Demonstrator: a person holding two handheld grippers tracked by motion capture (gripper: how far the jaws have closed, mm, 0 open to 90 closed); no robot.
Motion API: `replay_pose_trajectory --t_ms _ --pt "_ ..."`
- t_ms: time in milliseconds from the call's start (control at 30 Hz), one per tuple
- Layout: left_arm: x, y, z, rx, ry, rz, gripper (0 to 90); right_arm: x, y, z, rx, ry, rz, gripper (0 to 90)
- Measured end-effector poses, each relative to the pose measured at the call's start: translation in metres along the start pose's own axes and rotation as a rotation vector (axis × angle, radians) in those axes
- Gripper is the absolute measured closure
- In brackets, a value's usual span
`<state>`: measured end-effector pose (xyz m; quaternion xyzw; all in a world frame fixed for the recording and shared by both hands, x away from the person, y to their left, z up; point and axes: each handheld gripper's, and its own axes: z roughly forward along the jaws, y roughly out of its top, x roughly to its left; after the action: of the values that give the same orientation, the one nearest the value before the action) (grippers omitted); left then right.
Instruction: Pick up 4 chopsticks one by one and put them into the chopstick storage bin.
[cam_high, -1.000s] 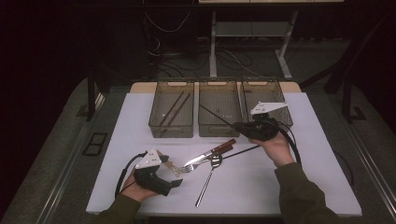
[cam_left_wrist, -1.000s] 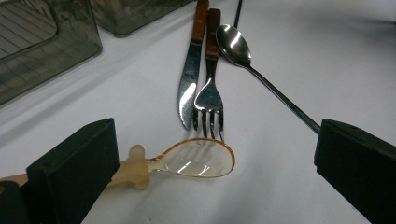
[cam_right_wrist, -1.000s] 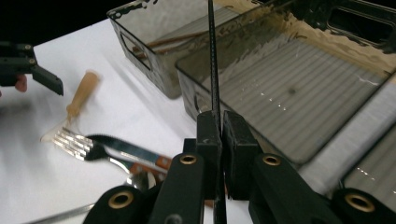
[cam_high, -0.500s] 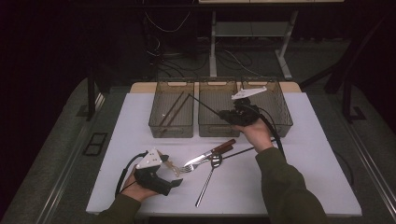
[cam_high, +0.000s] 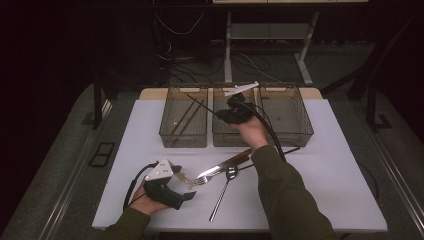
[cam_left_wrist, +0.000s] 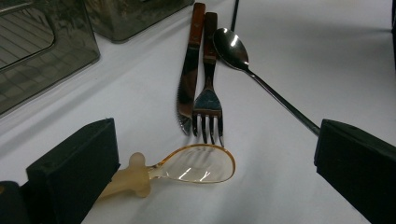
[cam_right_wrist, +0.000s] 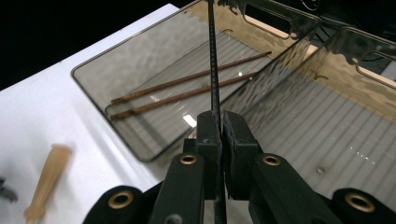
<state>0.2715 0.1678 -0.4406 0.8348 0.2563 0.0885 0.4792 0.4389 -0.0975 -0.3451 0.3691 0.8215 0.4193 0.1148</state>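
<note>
My right gripper (cam_high: 223, 114) (cam_right_wrist: 218, 122) is shut on a thin black chopstick (cam_high: 202, 105) (cam_right_wrist: 213, 70). It hovers over the middle bin (cam_high: 225, 141), and the stick points out over the left bin (cam_high: 170, 136) (cam_right_wrist: 93, 93). Two brown chopsticks (cam_high: 182, 120) (cam_right_wrist: 187, 88) lie in that left bin. My left gripper (cam_high: 186, 184) (cam_left_wrist: 215, 161) rests on the table, open. A translucent amber spoon (cam_high: 183, 178) (cam_left_wrist: 196, 164) lies between its jaws, untouched. Just beyond it are a wooden-handled knife (cam_high: 227, 163) (cam_left_wrist: 189, 70), a fork (cam_high: 202, 179) (cam_left_wrist: 208, 100) and a metal spoon (cam_high: 225, 187) (cam_left_wrist: 261, 79).
Three clear bins stand side by side at the table's far edge, the right bin (cam_high: 300, 132) among them. A thin black stick (cam_high: 280, 152) lies on the white table right of the knife. My right forearm (cam_high: 280, 190) crosses the table's middle.
My right hand has carried the black chopstick leftward, from over the right bin to the middle bin. The left gripper and the cutlery have stayed put.
</note>
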Motion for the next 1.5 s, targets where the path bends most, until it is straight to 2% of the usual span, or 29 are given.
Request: replay_pose_trajectory --t_ms 167,367,567,933,1133,1233,1400,1500 --pt "0.000 0.001 -0.001 0.001 -0.009 0.007 0.0 0.004 0.015 0.019 0.022 -0.015 0.003 86.0" --pt "-0.002 0.001 -0.001 -0.009 -0.017 -0.008 0.0 0.010 0.029 0.041 0.036 -0.025 0.011 86.0" --pt "-0.002 0.002 -0.001 -0.006 -0.022 0.003 0.0 0.014 0.038 0.064 0.060 -0.036 0.031 85.9" --pt "-0.002 0.002 0.000 -0.006 -0.030 0.006 0.0 0.023 0.041 0.096 0.097 -0.071 0.061 85.9" --pt "-0.002 0.002 0.000 -0.002 -0.032 0.007 0.0 0.029 0.041 0.105 0.108 -0.056 0.062 85.8" --pt "-0.002 0.002 -0.001 -0.003 -0.032 0.009 0.0 0.030 0.041 0.106 0.094 -0.052 0.055 84.3" --pt "-0.002 0.002 0.000 -0.007 -0.031 0.011 0.0 0.029 0.043 0.099 0.077 -0.034 0.040 75.8" --pt "-0.002 0.002 -0.001 -0.006 -0.029 0.015 0.0 0.027 0.043 0.089 0.056 -0.014 0.032 69.0"
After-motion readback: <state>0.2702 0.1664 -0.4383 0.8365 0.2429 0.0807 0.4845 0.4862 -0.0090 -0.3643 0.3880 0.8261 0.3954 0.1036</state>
